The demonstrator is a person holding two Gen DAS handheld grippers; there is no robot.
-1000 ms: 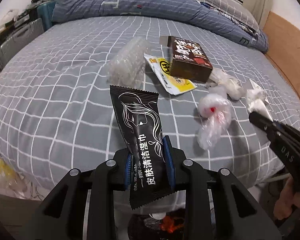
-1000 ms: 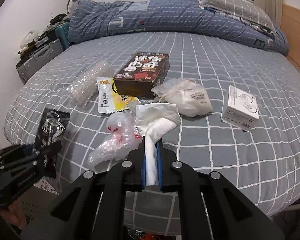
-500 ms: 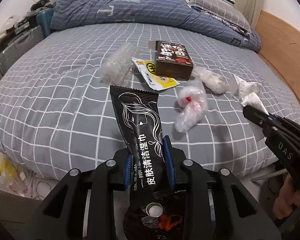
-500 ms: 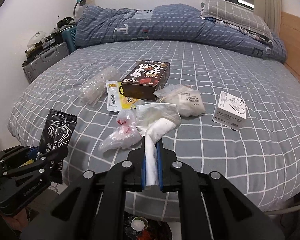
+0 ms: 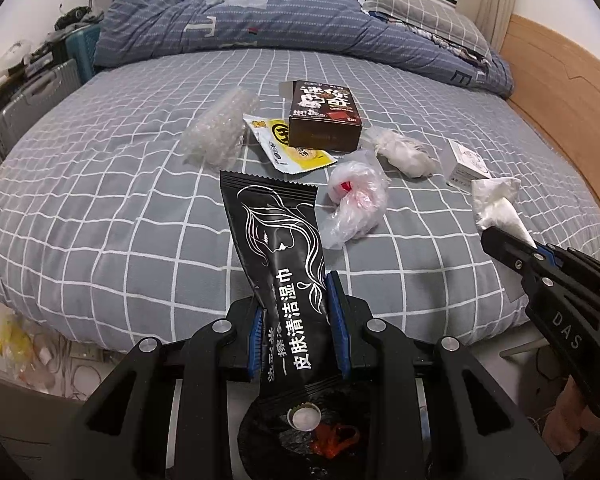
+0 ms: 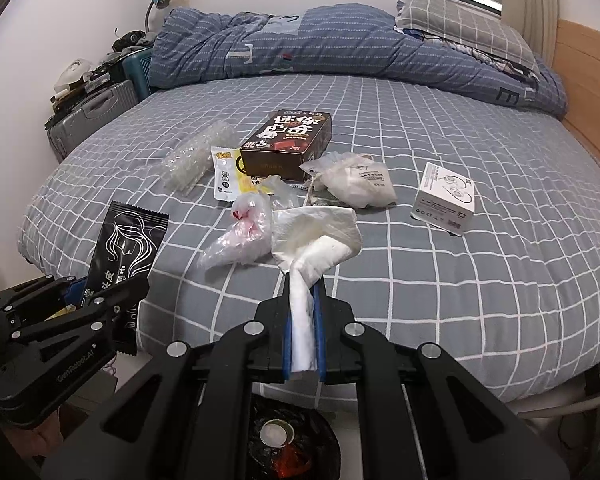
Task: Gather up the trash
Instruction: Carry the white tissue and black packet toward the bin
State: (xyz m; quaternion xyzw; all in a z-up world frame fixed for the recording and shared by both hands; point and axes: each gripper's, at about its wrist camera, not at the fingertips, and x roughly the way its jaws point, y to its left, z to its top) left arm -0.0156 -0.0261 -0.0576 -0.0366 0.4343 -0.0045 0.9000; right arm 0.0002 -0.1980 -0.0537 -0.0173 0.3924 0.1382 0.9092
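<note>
Trash is lying spread over the grey checked bed (image 6: 460, 128). Left gripper (image 5: 296, 312) is clamping a black wet-wipe packet (image 5: 278, 248) between its blue pads, over the near edge of the bed. Right gripper (image 6: 302, 312) is pinching a crumpled white tissue (image 6: 316, 240). Below both, a black trash bag (image 5: 300, 432) is showing a bottle cap (image 5: 304, 418) inside. On the bed a brown box (image 6: 288, 144), yellow sachet (image 5: 292, 148), bubble wrap (image 5: 220, 128), clear plastic bag (image 5: 356, 200) and white box (image 6: 444, 200) are sitting close together
</note>
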